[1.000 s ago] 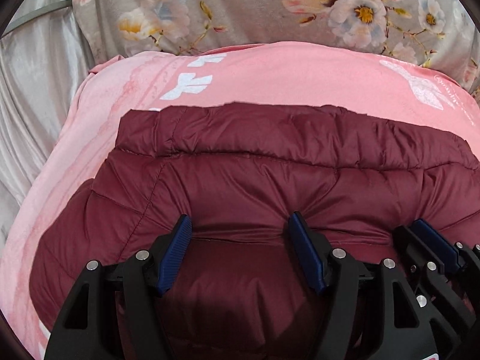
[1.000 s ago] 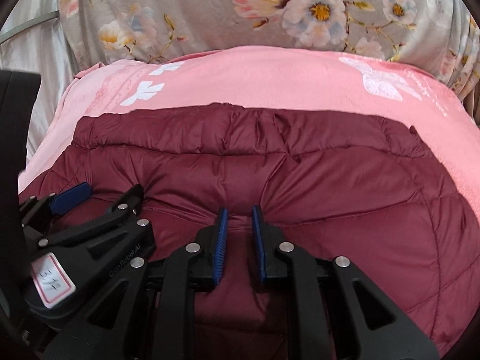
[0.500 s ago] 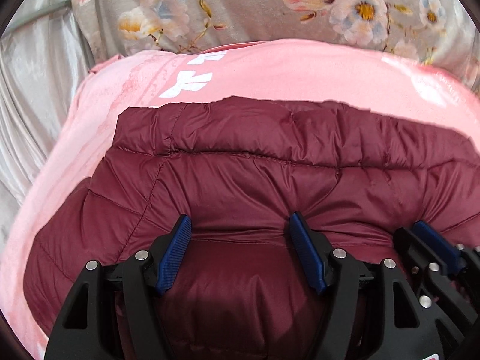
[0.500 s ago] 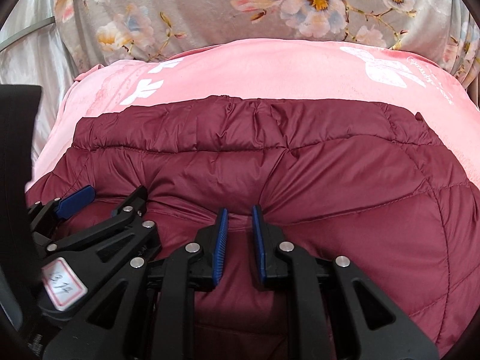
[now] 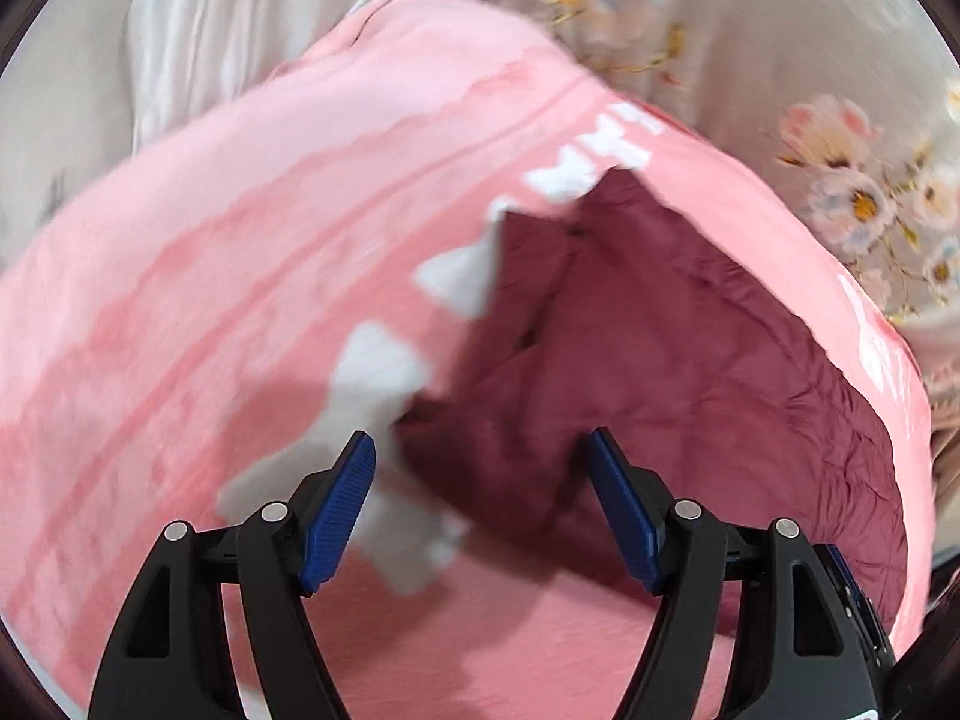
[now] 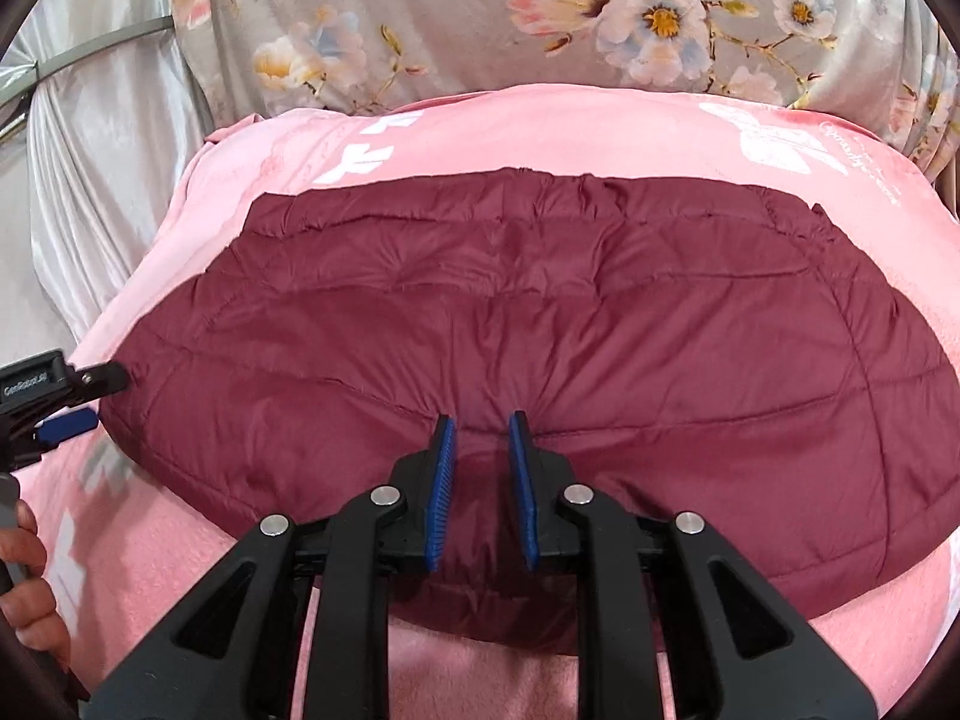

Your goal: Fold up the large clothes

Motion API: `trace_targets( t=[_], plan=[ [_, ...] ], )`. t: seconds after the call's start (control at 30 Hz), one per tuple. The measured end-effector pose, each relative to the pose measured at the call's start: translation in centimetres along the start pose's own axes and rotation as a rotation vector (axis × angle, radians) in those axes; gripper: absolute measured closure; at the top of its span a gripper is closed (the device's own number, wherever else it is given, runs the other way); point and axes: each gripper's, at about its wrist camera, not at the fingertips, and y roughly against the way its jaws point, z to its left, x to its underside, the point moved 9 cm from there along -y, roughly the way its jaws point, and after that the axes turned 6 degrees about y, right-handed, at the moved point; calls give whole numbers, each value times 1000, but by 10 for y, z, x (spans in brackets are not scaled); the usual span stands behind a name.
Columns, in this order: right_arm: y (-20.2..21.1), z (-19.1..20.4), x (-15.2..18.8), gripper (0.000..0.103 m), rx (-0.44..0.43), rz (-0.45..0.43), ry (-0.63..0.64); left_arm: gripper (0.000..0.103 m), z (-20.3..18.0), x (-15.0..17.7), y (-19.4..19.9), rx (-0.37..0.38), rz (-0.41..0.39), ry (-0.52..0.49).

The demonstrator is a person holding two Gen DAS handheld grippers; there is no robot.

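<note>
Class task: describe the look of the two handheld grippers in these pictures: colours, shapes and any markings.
Both the left gripper and the right gripper have black plastic frames with cut-out openings and silver round pivot pins. Their flat fingertip pads are blue and ribbed. In the right wrist view, the left gripper's body bears small white lettering.

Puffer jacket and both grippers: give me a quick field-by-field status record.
garment: maroon quilted puffer jacket, lying folded on the pink blanket
left gripper: open, nothing between the pads, at the jacket's left corner; this view is motion-blurred
right gripper: narrow gap, jaws just opening slightly, jacket's near edge bunched between the pads; whether they press on it cannot be told
backdrop: floral fabric behind the blanket, silver-grey cloth to the left
person: fingers on the left gripper's handle at the right-wrist view's lower left edge
</note>
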Motion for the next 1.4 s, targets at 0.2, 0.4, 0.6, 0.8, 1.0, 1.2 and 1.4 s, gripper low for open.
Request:
trace_targets(
  t=[0.2, 0.4, 0.6, 0.8, 1.0, 1.2, 1.4],
  plan=[
    [-5, 0, 5, 85, -3, 11, -9, 32, 0, 7, -19, 89, 70, 86],
    [-7, -1, 6, 85, -8, 17, -17, 59, -27, 4, -29, 126, 88, 56],
    [21, -2, 10, 85, -46, 12, -73, 95, -61, -9, 21, 218, 18, -53],
    [22, 4, 25, 91, -64, 63, -43, 96, -110, -14, 86, 300, -61, -187],
    [8, 8, 22, 94, -175, 81, -92, 96, -191, 10, 137, 368, -126, -387],
    [62, -63, 18, 94, -164, 13, -234, 96, -279, 62, 145, 446, -95, -562],
    [116, -173, 57, 94, 26, -15, -373, 96, -344, 144, 100, 451, 53, -684]
  ],
)
